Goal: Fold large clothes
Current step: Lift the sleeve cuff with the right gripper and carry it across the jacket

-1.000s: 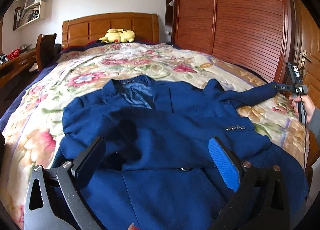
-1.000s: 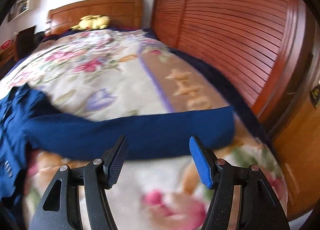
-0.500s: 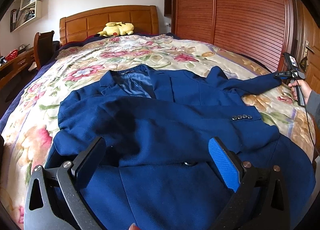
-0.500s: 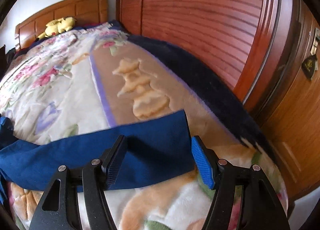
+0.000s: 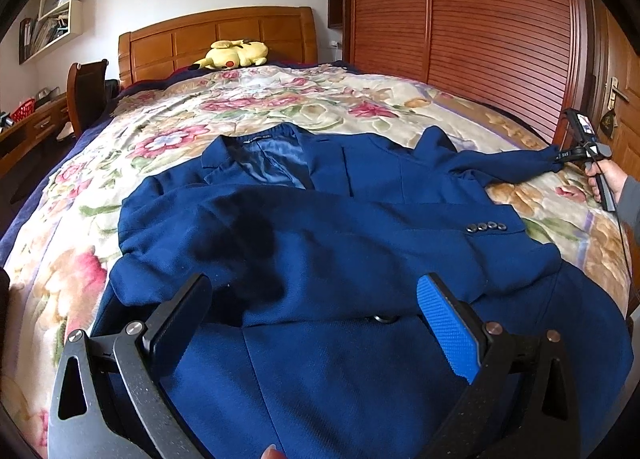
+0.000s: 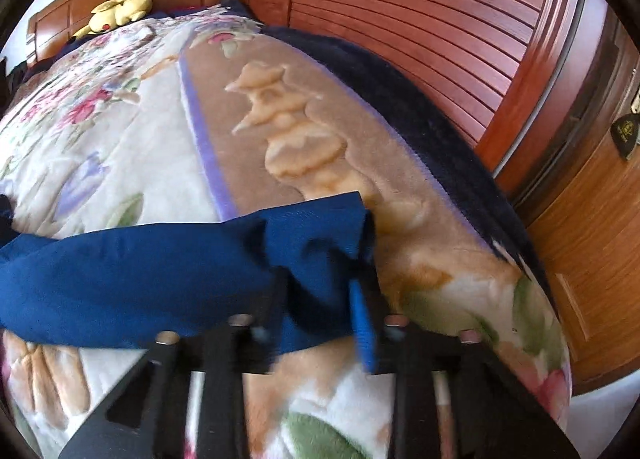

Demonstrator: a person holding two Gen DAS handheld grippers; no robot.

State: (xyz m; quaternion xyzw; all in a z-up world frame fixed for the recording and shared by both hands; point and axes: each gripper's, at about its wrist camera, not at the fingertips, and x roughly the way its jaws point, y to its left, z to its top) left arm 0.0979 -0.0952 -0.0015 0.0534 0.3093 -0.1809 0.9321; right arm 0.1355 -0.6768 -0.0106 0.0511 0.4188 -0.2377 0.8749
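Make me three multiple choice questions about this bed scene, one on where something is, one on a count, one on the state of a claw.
1. Where does the yellow plush toy lie?
A. by the headboard
B. on the jacket
C. on the floor

2. How many buttons show in a row on the folded sleeve cuff?
A. two
B. four
C. six

3. What is the right claw doing?
A. hanging open
B. shut on the stretched-out sleeve end
C. gripping the blanket

Answers: 1 A, the toy rests at the head of the bed. 2 B, four dark buttons sit side by side. 3 B, its fingers pinch bunched blue fabric.
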